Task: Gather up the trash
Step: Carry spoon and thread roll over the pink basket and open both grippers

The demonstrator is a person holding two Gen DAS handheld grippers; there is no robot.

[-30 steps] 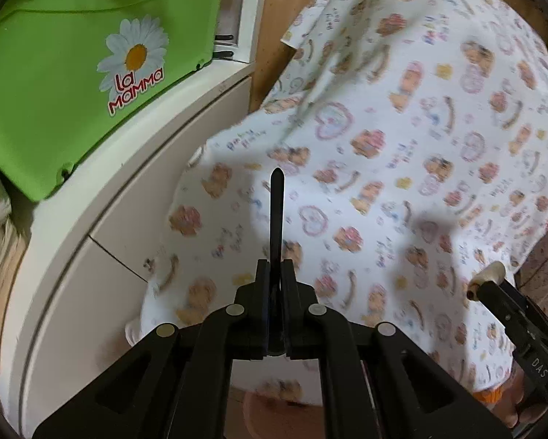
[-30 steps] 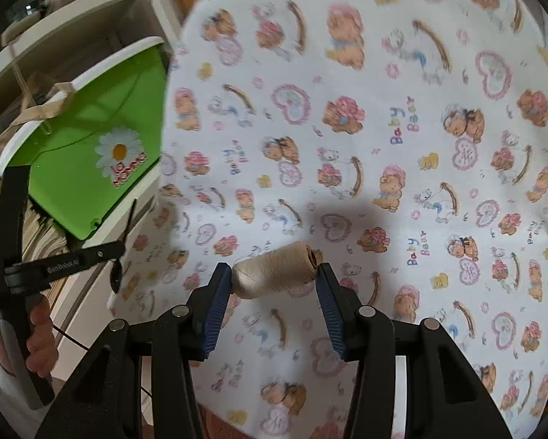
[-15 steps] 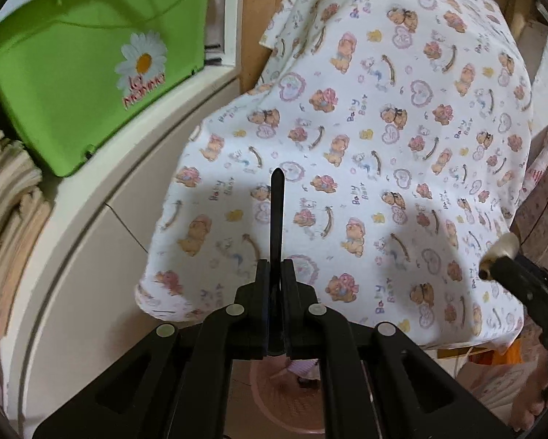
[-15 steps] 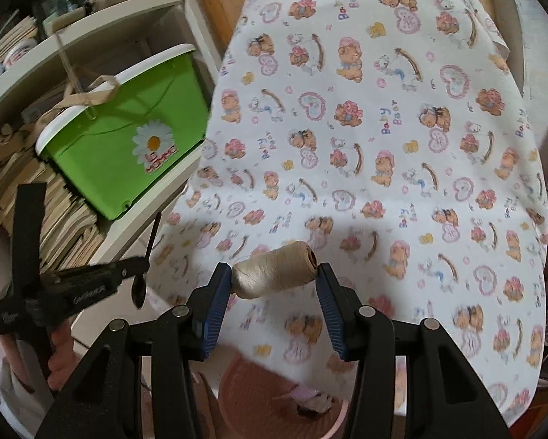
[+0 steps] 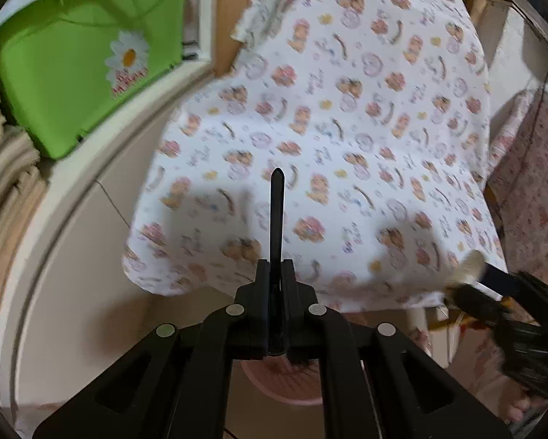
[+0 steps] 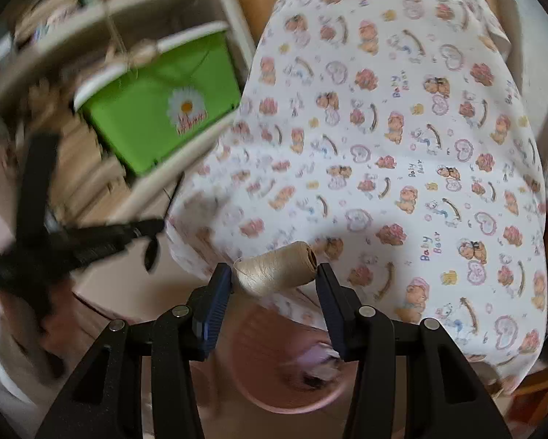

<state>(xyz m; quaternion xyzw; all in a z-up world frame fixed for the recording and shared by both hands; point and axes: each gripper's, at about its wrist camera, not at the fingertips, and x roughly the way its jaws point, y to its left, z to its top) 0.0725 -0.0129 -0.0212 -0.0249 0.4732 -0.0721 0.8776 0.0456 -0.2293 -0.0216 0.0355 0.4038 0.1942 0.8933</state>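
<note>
A table draped in a bear-print cloth [image 6: 401, 139] stands beside white shelving with a green bin [image 6: 160, 109]. The right gripper [image 6: 274, 278] clamps a beige thread spool [image 6: 277, 269] half-wide above a pink basket [image 6: 292, 395] below the cloth's near edge; the left gripper [image 5: 276, 274] pinches a thin black utensil [image 5: 276, 212]. Since a second ago, both have drawn back and the basket has come into view.

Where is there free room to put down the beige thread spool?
The bear-print cloth lies bare from the green plastic box to its far edge. The pink round basket below already holds scraps. The shelf is crowded.
</note>
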